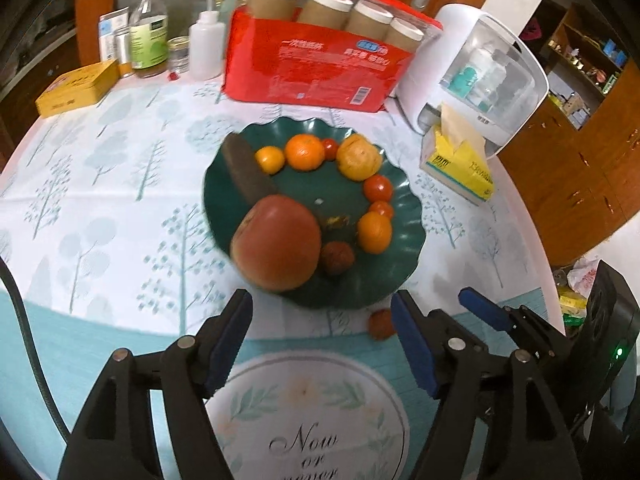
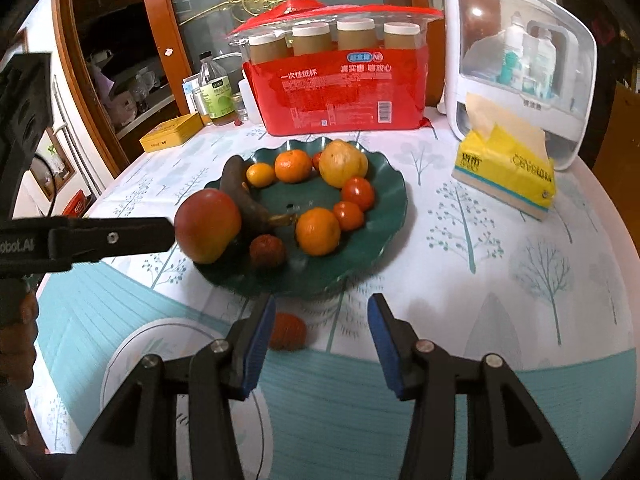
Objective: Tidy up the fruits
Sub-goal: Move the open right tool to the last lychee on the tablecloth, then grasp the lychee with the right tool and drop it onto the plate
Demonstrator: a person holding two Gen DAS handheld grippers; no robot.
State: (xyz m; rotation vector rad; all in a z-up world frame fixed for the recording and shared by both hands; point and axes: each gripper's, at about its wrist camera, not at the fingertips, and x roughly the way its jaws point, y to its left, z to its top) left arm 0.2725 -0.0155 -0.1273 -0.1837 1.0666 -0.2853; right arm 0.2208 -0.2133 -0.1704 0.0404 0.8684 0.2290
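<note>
Left wrist view
Jaws: left gripper (image 1: pixel 322 316) spread wide, pinching nothing, hovering low over the desk (image 1: pixel 120 184).
Plate: green plate (image 1: pixel 236 196) just ahead of the jaws, carrying a big apple (image 1: pixel 276 242) at its near rim, oranges, cherry tomatoes, a pear and a dark banana (image 1: pixel 244 172).
Stray fruit: small red fruit (image 1: pixel 380 323) on the cloth, off the plate, touching or nearly touching the right-hand jaw on its far side.
Neighbour: right gripper (image 1: pixel 486 312) close beside, to the right.

Right wrist view
Jaws: right gripper (image 2: pixel 322 334) spread, empty.
Stray fruit: the small red fruit (image 2: pixel 289 331) sits just inside the left-hand jaw, between the pads and short of the plate's near rim (image 2: pixel 376 268).
Left gripper: one finger (image 2: pixel 112 236) reaches in from the left, its tip touching or nearly touching the apple (image 2: pixel 208 226).

Handling
Feel: likely light, round, thin-skinned and soft; it may roll or bruise.
Grip: take it across its widest middle, centred between the pads, with gentle closing.
Risk: the left-hand pad could nudge it away first.
</note>
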